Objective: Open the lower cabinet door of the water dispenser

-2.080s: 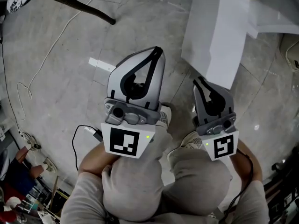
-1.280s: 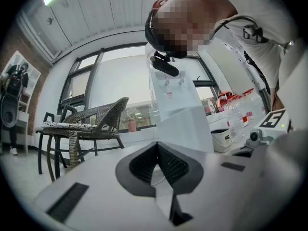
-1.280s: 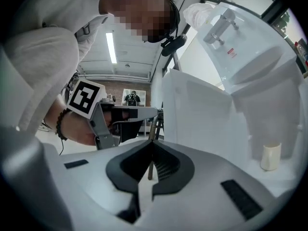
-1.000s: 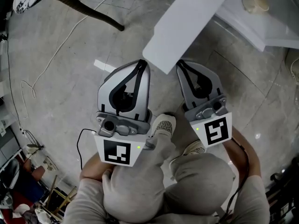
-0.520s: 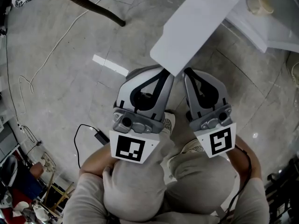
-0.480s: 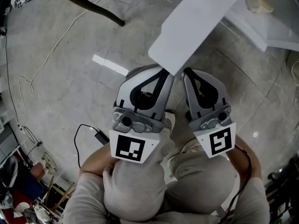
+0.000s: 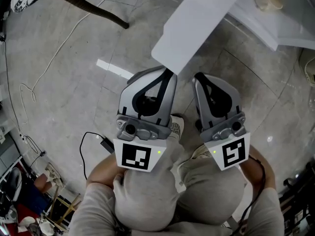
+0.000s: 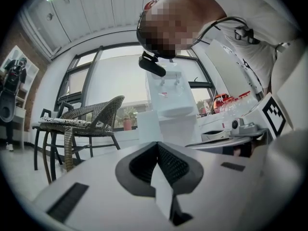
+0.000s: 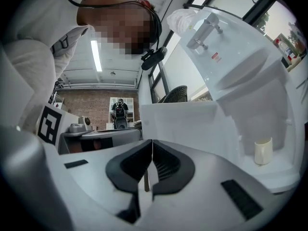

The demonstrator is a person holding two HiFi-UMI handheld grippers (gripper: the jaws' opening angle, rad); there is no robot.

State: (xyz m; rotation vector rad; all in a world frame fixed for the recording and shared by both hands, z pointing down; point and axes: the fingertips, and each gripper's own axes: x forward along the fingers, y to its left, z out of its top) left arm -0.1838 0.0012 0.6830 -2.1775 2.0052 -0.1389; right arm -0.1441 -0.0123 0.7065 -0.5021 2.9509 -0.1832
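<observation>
The white water dispenser (image 9: 240,81) stands ahead, with its taps high up. Its lower cabinet door (image 7: 197,23) hangs swung out, a flat white panel (image 9: 183,121) in the right gripper view. A pale cup (image 9: 262,151) sits inside the open lower cabinet. My left gripper (image 7: 165,75) is shut with nothing between its jaws, its tip right at the door's free end. My right gripper (image 7: 199,76) is also shut and holds nothing, just right of that end. In the left gripper view the door (image 8: 148,124) stands in front of the dispenser (image 8: 171,100).
A wicker chair (image 8: 82,119) stands left of the dispenser, its dark leg (image 7: 93,11) crossing the tiled floor. A white cable (image 7: 49,58) and a black cable with an adaptor (image 7: 103,144) lie on the floor. The person's shoe (image 7: 175,127) is below the grippers.
Since two seconds ago the door has swung further out, leftward in the head view, from my right gripper's tip to my left one's. Over the last second little differs; both grippers stay shut.
</observation>
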